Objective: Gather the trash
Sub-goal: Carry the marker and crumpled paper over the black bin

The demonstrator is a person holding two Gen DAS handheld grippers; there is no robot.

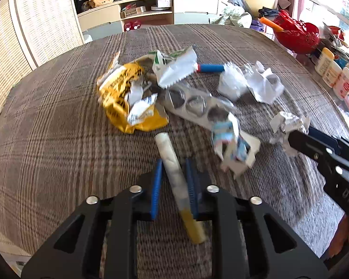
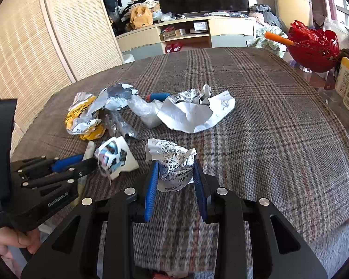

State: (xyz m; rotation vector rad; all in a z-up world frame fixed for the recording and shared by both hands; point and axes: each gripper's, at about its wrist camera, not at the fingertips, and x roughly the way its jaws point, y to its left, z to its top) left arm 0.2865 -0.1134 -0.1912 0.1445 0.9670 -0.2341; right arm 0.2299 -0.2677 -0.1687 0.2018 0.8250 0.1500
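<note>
Your left claw point(image 1: 173, 165) pinches white-and-yellow stick point(image 1: 174, 174), blurred, maybe glue stick. Your right claw point(image 2: 175, 169) clamps crumpled printed paper point(image 2: 172, 160). Remaining trash pile point(image 2: 118, 111) on table point(image 2: 267, 139), 11 o'clock from right claw.

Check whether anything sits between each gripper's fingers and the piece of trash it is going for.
Nothing does. The left gripper is already shut on the white tube, and the right gripper on the crumpled receipt.

- My left gripper point(image 2: 90, 160) reads "GenRobot.AI" on its body.
- The crumpled receipt point(image 2: 174, 162) between my right fingers carries printed Chinese text and digits, mostly too creased to read.
</note>
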